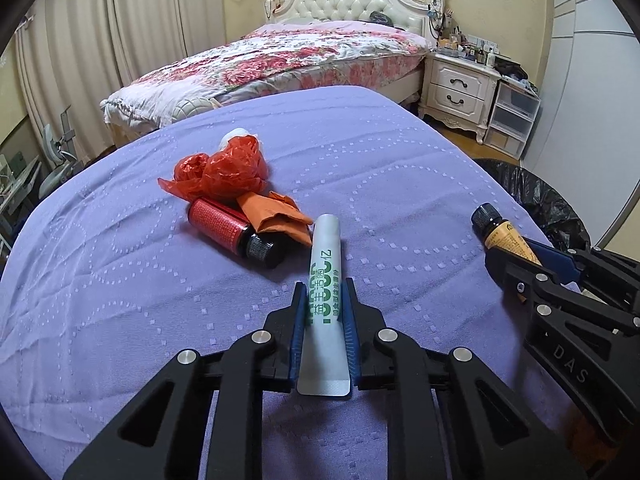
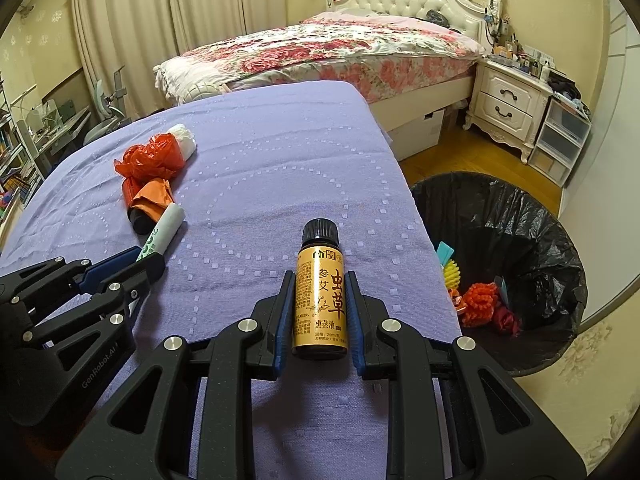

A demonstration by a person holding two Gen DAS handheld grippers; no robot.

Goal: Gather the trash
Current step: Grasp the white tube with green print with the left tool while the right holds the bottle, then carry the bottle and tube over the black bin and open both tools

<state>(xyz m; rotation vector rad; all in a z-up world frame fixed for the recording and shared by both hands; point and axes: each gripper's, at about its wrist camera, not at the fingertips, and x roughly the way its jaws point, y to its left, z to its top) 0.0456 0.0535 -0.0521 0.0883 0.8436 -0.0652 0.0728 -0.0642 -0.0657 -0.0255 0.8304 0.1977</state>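
Fingers of both my hands are closed on trash above the purple desk.
My right fingers (image 2: 318, 312) grip the amber bottle (image 2: 320, 300), my left fingers (image 1: 325, 320) the white tube (image 1: 325, 280), both lengthwise; the black-lined bin (image 2: 560, 248) sits past the desk's right edge, nearer my right hand.

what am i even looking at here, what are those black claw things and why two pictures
Those are two hand-held grippers a person carries, each with a camera looking along its fingers, so each picture is one gripper's view. The left gripper is shut on a white sachet. The right gripper is shut on a small brown bottle. On the purple cloth lie a red bag, orange paper and a red bottle. Beside it stands a black-lined bin with some trash inside.
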